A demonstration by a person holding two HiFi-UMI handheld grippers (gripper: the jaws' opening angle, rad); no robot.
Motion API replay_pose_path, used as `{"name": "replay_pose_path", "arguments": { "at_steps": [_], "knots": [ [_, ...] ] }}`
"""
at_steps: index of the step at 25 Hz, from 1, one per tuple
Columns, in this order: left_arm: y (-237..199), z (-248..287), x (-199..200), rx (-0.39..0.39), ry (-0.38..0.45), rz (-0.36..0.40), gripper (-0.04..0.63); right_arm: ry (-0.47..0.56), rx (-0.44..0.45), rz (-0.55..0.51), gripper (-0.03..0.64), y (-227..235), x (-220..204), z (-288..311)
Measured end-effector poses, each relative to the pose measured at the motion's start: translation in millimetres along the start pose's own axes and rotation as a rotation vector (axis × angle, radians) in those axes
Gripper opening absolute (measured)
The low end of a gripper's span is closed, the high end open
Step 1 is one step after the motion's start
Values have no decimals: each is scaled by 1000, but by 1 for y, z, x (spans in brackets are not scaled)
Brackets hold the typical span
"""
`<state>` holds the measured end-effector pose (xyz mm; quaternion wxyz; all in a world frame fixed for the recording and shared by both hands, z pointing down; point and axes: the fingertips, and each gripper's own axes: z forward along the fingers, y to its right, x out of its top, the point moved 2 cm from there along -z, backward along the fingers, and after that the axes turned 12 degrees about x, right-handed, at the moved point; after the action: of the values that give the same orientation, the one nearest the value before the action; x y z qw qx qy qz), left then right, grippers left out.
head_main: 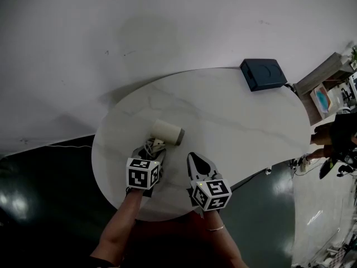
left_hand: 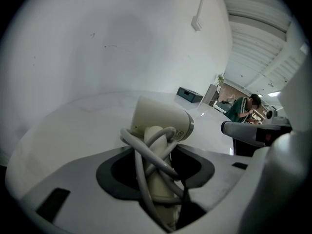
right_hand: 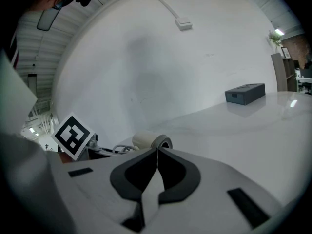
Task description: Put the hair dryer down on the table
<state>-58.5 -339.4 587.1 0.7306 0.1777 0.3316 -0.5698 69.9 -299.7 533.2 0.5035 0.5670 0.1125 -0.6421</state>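
A cream hair dryer (head_main: 167, 132) with a grey cord wound round its handle is over the near left of the white table (head_main: 240, 121). My left gripper (head_main: 152, 152) is shut on the handle; in the left gripper view the handle and cord (left_hand: 146, 155) fill the gap between the jaws, and the barrel (left_hand: 161, 118) points right. I cannot tell whether the dryer touches the tabletop. My right gripper (head_main: 192, 158) hovers just right of it, shut and empty, its jaw edges meeting (right_hand: 157, 152). The dryer's barrel (right_hand: 151, 141) shows just beyond them.
A dark flat box (head_main: 263, 73) lies at the table's far right edge, also visible as the box (right_hand: 245, 93) in the right gripper view. A white wall runs behind the table. A person (head_main: 334, 141) stands off the right side, near shelving.
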Motion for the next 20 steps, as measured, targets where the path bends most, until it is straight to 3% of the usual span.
{"name": "replay_pose_path", "arguments": {
  "at_steps": [14, 20],
  "knots": [
    [-1, 4, 0, 44, -13, 50, 212, -4, -5, 11, 15, 0, -5, -4],
    [-4, 3, 1, 59, -7, 81, 259, -4, -4, 6, 15, -4, -5, -7]
  ]
}}
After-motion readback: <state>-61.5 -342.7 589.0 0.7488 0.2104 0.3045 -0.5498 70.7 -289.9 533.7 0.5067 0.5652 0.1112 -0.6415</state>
